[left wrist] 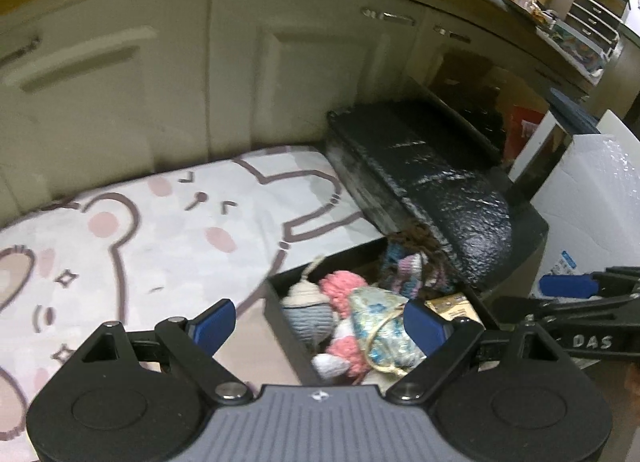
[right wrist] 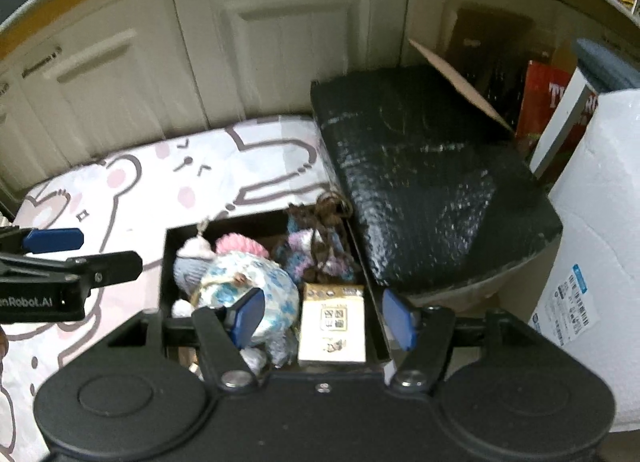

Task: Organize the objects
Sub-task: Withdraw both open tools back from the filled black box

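Observation:
An open black box (right wrist: 165, 262) sits on the floor, filled with soft toys. Inside are a blue-flowered pouch (right wrist: 256, 282), a pink knitted toy (right wrist: 240, 244), a brown-haired crocheted doll (right wrist: 320, 246) and a cream card box (right wrist: 332, 322). Its black lid (right wrist: 420, 182) leans back to the right. My right gripper (right wrist: 324, 316) hovers open above the cream box, its pads touching nothing. My left gripper (left wrist: 318, 326) stands wide open over the box's left rim (left wrist: 280, 302) and the pouch (left wrist: 380, 322), holding nothing.
A bear-print mat (left wrist: 160, 230) covers the floor left of the box, in front of cream cabinet doors (left wrist: 280, 62). A white wrapped package (right wrist: 600, 222), a red box (right wrist: 544, 102) and an open cardboard box (right wrist: 460, 74) crowd the right side.

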`<action>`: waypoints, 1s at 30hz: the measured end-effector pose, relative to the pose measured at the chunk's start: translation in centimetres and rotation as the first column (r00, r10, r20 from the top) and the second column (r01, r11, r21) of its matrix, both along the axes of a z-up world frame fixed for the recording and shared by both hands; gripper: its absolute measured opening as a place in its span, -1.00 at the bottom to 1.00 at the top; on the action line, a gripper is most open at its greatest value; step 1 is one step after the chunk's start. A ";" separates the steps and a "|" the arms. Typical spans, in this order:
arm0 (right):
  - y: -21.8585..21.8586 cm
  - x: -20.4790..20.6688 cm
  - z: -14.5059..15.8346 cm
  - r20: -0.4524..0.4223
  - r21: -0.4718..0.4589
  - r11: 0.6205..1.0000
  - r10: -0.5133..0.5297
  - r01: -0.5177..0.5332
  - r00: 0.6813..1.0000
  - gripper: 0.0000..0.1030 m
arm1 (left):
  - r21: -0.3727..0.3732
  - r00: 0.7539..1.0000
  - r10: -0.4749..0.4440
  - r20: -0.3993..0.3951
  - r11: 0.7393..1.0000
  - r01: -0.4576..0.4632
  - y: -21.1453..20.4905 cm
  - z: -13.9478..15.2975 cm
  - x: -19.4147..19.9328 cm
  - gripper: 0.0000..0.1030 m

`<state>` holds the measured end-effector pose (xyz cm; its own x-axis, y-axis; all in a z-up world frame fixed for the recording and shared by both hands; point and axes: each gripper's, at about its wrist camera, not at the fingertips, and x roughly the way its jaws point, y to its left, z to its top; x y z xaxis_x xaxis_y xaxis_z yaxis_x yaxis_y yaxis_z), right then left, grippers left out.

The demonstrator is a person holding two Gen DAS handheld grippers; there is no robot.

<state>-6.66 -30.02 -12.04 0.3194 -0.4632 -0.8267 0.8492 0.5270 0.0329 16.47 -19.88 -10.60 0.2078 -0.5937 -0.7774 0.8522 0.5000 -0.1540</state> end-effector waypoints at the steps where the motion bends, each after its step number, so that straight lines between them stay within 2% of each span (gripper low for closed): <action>1: 0.2 0.1 0.3 0.006 -0.006 1.000 0.000 0.000 1.000 0.33 | 0.001 1.000 0.009 0.012 1.000 -0.009 0.4 0.3 0.1 0.77; 7: 1.6 0.2 2.3 0.032 -0.048 0.999 -0.009 0.011 0.999 0.44 | -0.015 0.998 0.052 0.036 0.999 -0.052 2.2 2.4 0.1 0.83; 10: 2.5 -0.3 3.5 0.058 -0.071 0.997 -0.016 0.020 0.998 0.64 | -0.030 0.996 0.059 0.060 0.998 -0.058 2.9 3.7 -0.3 0.91; 12: 3.1 -0.7 4.1 0.083 -0.079 0.997 -0.018 0.025 0.996 0.92 | -0.043 0.995 0.066 0.070 0.997 -0.063 3.4 4.4 -0.6 0.95; 13: 3.4 -0.9 4.5 0.091 -0.088 0.996 -0.011 0.020 0.996 0.97 | -0.046 0.995 0.069 0.074 0.997 -0.066 3.7 4.8 -0.8 0.96; 18: 5.2 -1.5 5.5 0.073 -0.135 0.991 0.003 0.007 0.997 1.00 | -0.045 0.992 0.072 0.106 0.997 -0.067 5.1 6.2 -1.7 0.99; 27: 7.7 -3.3 7.3 0.122 -0.156 0.987 -0.003 0.023 0.993 1.00 | -0.043 0.972 0.094 0.217 0.995 -0.087 8.0 8.8 -4.3 0.99; 30: 8.7 -3.8 8.0 0.134 -0.168 0.986 0.007 0.016 0.991 1.00 | -0.065 0.972 0.104 0.210 0.994 -0.093 9.0 9.5 -4.7 0.99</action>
<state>-10.42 -21.29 -4.03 0.4198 -0.5938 -0.6864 0.8454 0.5311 0.0576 11.73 -10.87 -1.12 0.4248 -0.6024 -0.6757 0.8153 0.5790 -0.0036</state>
